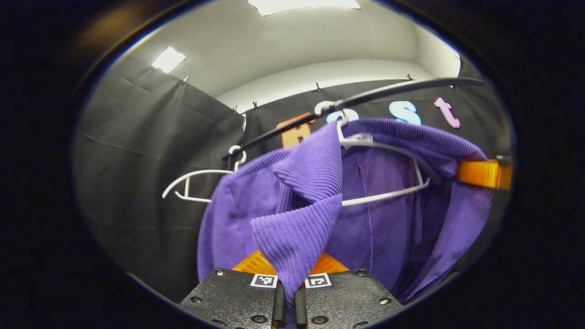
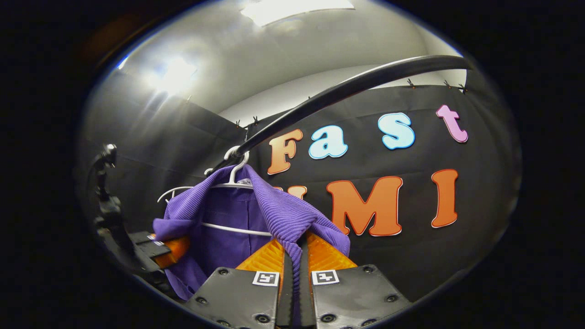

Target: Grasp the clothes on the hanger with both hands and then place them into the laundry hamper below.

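Observation:
A purple ribbed garment (image 1: 297, 205) hangs on a white hanger (image 1: 388, 194) from a black rail (image 1: 365, 97). In the left gripper view, my left gripper (image 1: 289, 292) is shut on a fold of its shoulder, pulled off the hanger's end. The other gripper (image 1: 482, 173) holds the garment's far shoulder at the right edge. In the right gripper view, my right gripper (image 2: 294, 274) is shut on the garment (image 2: 274, 205) at its near shoulder, below the hanger (image 2: 233, 183) on the rail (image 2: 347, 89). The left gripper (image 2: 169, 249) grips the cloth at lower left.
A second, bare white hanger (image 1: 196, 185) hangs on the rail to the left of the garment. Black cloth walls close the booth behind and to the left. The ceiling lights (image 1: 304, 4) are overhead.

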`<state>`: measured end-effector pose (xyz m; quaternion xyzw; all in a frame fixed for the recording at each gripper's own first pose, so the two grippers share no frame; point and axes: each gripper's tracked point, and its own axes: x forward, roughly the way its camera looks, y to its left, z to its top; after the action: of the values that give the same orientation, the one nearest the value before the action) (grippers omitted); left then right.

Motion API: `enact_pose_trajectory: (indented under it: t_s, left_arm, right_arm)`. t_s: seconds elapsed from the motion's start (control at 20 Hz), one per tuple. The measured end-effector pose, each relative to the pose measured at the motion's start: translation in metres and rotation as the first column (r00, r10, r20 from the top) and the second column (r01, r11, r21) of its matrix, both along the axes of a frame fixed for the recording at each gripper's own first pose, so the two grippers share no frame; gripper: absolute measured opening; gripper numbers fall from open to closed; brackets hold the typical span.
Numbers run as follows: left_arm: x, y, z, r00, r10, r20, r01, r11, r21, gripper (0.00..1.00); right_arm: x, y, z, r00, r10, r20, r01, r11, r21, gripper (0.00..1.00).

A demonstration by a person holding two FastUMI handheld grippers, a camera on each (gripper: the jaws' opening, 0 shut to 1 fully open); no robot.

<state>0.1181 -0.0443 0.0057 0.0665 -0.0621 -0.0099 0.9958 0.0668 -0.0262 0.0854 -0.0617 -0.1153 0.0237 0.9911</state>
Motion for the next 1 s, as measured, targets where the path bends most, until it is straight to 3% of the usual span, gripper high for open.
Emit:
enact_pose_trajectory:
  t_s: [0.2, 0.35, 0.45, 0.55, 0.8, 1.0]
  left_arm:
    - [-0.009, 0.063, 0.076, 0.986, 0.138, 0.095, -0.128, 0.986, -0.105, 0.10]
    - [0.002, 0.082, 0.128, 0.978, 0.136, 0.156, -0.120, 0.987, -0.112, 0.11]
    - [0.021, 0.096, 0.149, 0.979, 0.115, 0.166, -0.105, 0.992, -0.070, 0.10]
    - [0.043, 0.108, 0.166, 0.975, 0.103, 0.198, -0.115, 0.992, 0.051, 0.10]
    - [0.093, 0.106, 0.161, 0.977, 0.049, 0.207, -0.093, 0.974, 0.207, 0.08]
    - [0.120, 0.113, 0.122, 0.993, 0.036, 0.116, -0.048, 0.994, 0.095, 0.07]
  right_arm:
    - [-0.003, -0.011, 0.022, 0.992, -0.051, 0.114, 0.048, 0.998, 0.028, 0.13]
    - [0.006, -0.022, 0.034, 0.984, -0.089, 0.153, 0.085, 0.996, 0.029, 0.12]
    - [0.010, -0.033, 0.046, 0.977, -0.117, 0.176, 0.114, 0.993, 0.028, 0.12]
    - [0.017, -0.039, 0.058, 0.974, -0.118, 0.191, 0.115, 0.993, 0.026, 0.12]
    - [0.022, -0.046, 0.063, 0.959, -0.171, 0.226, 0.185, 0.982, -0.043, 0.13]
    - [0.070, -0.063, 0.042, 0.965, -0.191, 0.182, 0.203, 0.978, -0.046, 0.13]
